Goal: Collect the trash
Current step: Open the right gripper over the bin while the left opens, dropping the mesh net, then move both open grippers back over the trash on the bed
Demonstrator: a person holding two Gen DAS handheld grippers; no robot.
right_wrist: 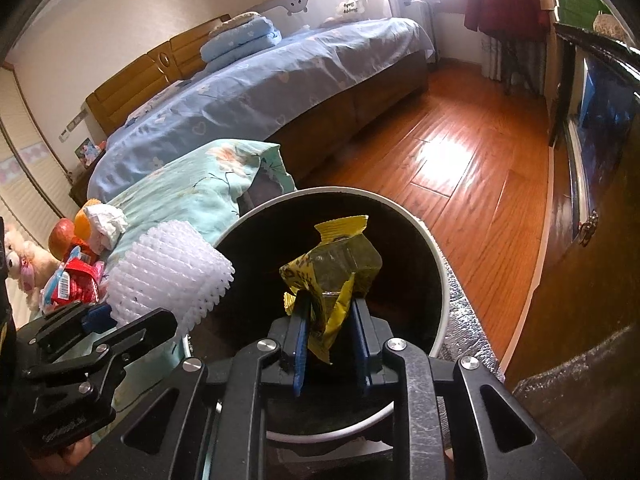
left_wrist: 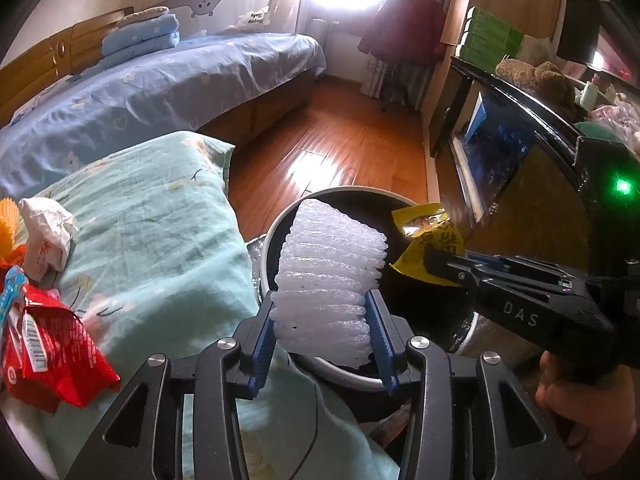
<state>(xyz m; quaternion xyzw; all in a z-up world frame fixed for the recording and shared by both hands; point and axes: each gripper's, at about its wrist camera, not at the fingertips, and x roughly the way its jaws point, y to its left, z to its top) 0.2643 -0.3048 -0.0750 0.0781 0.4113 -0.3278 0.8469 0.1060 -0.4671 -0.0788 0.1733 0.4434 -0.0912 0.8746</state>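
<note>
My left gripper (left_wrist: 322, 312) is shut on a white foam net sleeve (left_wrist: 332, 268) and holds it over the near rim of a round dark trash bin (left_wrist: 352, 382). My right gripper (right_wrist: 330, 308) is shut on a crumpled yellow wrapper (right_wrist: 336, 264) above the bin's opening (right_wrist: 438, 264). The right gripper also shows in the left wrist view (left_wrist: 434, 264), with the yellow wrapper (left_wrist: 430, 236). The foam sleeve (right_wrist: 172, 268) and left gripper (right_wrist: 104, 320) show at the left of the right wrist view.
A red wrapper (left_wrist: 52, 344), a crumpled white paper (left_wrist: 48, 228) and orange trash lie on a teal-covered surface (left_wrist: 160, 240) left of the bin. A blue bed (left_wrist: 160, 88) stands behind. Wooden floor (left_wrist: 332, 136) runs ahead; a dark cabinet (left_wrist: 500, 128) stands right.
</note>
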